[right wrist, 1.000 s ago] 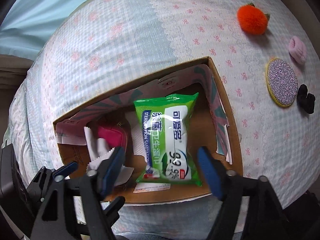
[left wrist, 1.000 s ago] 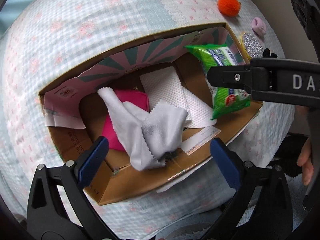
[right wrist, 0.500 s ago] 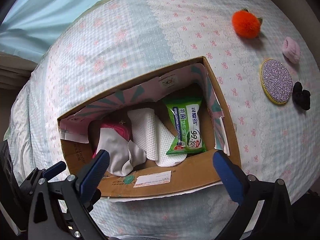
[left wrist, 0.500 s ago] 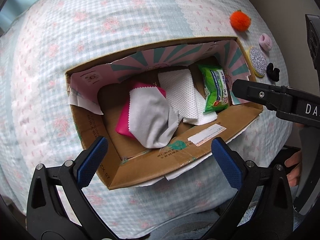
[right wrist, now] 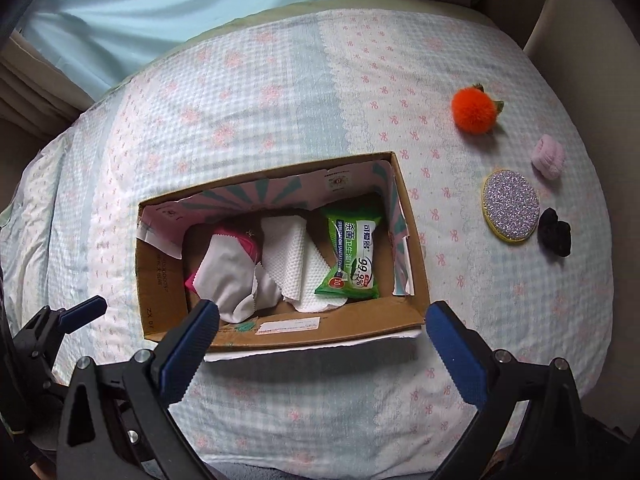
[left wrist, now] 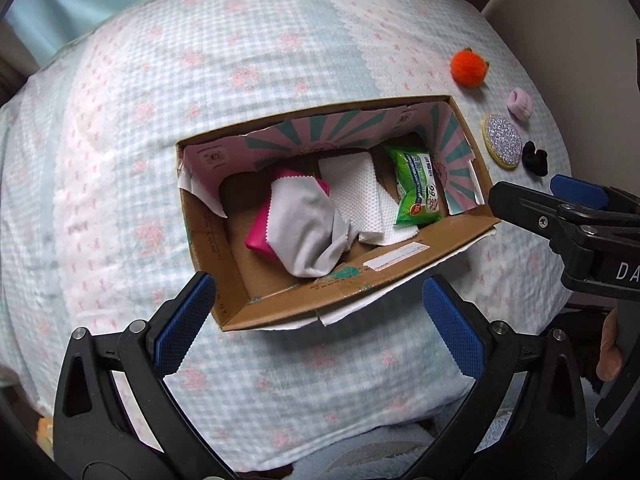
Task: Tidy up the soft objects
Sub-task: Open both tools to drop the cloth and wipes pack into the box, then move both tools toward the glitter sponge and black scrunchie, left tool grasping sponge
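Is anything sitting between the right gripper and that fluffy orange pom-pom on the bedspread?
Nothing visible blocks it. The right gripper is open and empty at the near edge of the open cardboard box; the fluffy orange pom-pom lies beyond the box's right end on open bedspread. Going round that end avoids the box wall.

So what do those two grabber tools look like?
Both are alike. The left tool and the right tool each have two black plastic fingers ending in blue pads with a fine grid texture. Small silver screws sit at the finger joints. White letters "DA" are printed on the right tool's black body, as seen from the left camera. No cables show.
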`<move>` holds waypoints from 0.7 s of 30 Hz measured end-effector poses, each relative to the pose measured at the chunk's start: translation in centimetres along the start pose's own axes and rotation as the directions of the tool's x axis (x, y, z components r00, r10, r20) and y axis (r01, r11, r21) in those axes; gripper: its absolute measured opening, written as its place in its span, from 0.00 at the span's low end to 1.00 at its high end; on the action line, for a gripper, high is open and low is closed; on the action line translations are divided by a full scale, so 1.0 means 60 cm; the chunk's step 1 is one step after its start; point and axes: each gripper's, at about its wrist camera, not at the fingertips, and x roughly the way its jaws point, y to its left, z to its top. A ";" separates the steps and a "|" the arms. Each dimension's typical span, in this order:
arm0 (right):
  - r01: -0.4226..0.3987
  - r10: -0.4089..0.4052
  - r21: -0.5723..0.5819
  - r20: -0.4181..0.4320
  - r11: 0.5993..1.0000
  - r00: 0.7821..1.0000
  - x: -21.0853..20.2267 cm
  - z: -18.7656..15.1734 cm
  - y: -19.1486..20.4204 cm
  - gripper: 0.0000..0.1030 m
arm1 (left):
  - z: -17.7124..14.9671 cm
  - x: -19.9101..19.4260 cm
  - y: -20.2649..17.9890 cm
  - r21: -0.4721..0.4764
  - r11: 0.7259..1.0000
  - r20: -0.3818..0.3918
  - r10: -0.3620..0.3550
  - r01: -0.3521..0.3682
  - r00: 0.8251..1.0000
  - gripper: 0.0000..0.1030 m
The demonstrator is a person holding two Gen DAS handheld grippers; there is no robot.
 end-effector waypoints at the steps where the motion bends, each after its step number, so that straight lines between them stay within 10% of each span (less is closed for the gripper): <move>1: -0.001 0.001 -0.012 0.012 1.000 1.000 -0.013 -0.004 -0.001 1.00 | -0.005 -0.009 -0.004 0.001 1.000 0.011 0.004 -0.004 1.000 1.00; 21: 0.081 -0.058 -0.068 0.291 0.994 0.955 -0.247 -0.107 -0.169 1.00 | -0.081 -0.203 -0.176 -0.018 1.000 0.255 0.009 -0.004 0.967 1.00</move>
